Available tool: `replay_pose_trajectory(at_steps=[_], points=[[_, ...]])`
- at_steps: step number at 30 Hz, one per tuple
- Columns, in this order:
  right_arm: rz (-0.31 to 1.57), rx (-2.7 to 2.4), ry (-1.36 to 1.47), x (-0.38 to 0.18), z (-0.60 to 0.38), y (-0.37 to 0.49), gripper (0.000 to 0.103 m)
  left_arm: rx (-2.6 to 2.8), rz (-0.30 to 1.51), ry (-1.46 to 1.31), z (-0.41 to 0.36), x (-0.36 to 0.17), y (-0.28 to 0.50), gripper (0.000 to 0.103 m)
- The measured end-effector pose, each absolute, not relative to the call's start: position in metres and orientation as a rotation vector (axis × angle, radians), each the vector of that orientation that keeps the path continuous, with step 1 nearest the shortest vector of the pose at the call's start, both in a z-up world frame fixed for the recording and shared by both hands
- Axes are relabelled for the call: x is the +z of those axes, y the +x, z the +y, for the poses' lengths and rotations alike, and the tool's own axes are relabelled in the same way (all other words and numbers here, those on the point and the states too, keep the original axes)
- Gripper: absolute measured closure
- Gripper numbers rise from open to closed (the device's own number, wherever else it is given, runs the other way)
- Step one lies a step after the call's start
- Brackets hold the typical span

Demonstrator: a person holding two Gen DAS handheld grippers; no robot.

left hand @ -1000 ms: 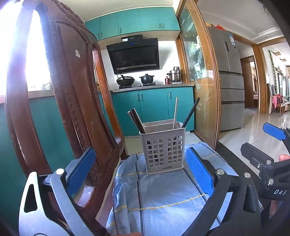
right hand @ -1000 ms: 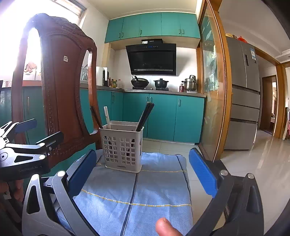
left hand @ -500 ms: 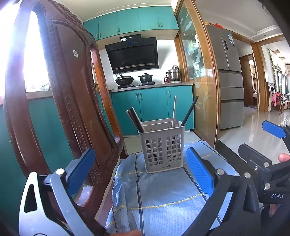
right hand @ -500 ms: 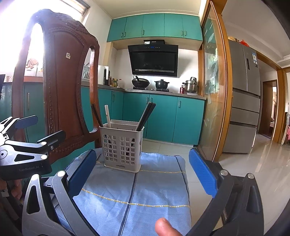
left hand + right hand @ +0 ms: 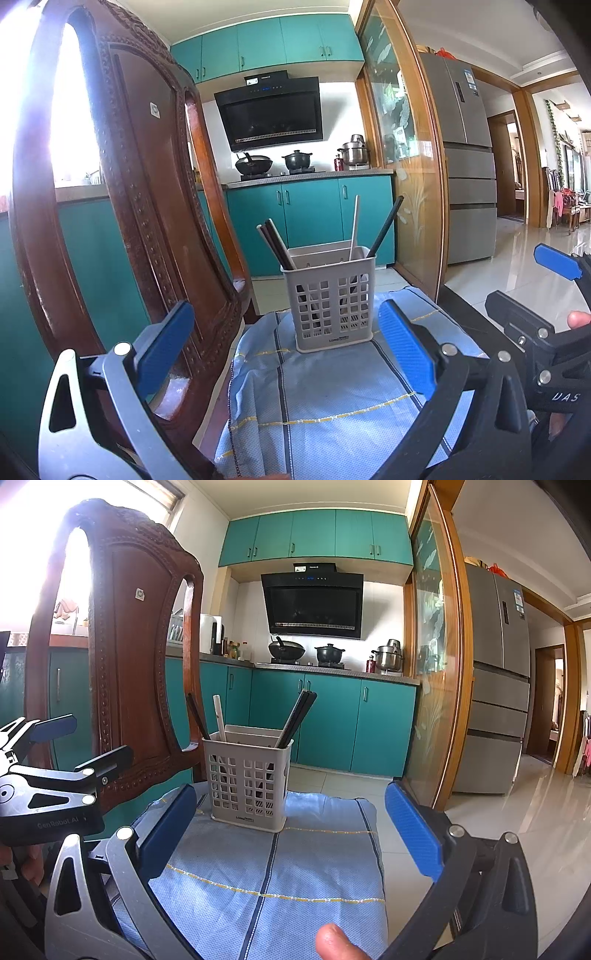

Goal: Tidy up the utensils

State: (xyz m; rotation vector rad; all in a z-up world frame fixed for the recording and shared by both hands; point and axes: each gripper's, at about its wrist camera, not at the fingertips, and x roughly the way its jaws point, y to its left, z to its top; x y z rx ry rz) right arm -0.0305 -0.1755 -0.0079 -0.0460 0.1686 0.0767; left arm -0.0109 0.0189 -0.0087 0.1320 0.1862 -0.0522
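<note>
A grey slotted utensil caddy [image 5: 330, 299] stands upright on a blue checked cloth [image 5: 332, 406], also in the right wrist view [image 5: 247, 781]. Dark chopsticks [image 5: 275, 243], a white chopstick [image 5: 354, 229] and a black one [image 5: 386, 230] lean inside it. My left gripper [image 5: 284, 350] is open and empty, short of the caddy. My right gripper [image 5: 291, 830] is open and empty, also short of it. Each gripper shows at the edge of the other's view.
A carved wooden chair back [image 5: 122, 206] rises close on the left [image 5: 129, 657]. The cloth's right edge drops off to a tiled floor [image 5: 498, 834]. A glass door frame [image 5: 421, 192] and a fridge [image 5: 469, 166] stand to the right.
Both views have shifted slightly, so the caddy sits a touch higher and closer to centre. Both grippers stay open and empty.
</note>
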Motion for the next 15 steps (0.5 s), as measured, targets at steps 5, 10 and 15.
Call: replay_pose_trajectory(at_steps=[5, 10, 15], points=[[0.167, 0.078, -0.051, -0.0076, -0.1766, -0.0308, 0.003, -0.052, 0.186, 0.132, 0.0188, -0.0086, -0.011, 0.004], [0.165, 0.079, -0.055, -0.008, -0.1794, -0.031, 0.003, -0.051, 0.187, 0.132, 0.0187, -0.0093, -0.0117, 0.004], [0.165, 0.079, -0.055, -0.0079, -0.1791, -0.0315, 0.003, -0.049, 0.186, 0.131, 0.0192, -0.0094, -0.0117, 0.004]])
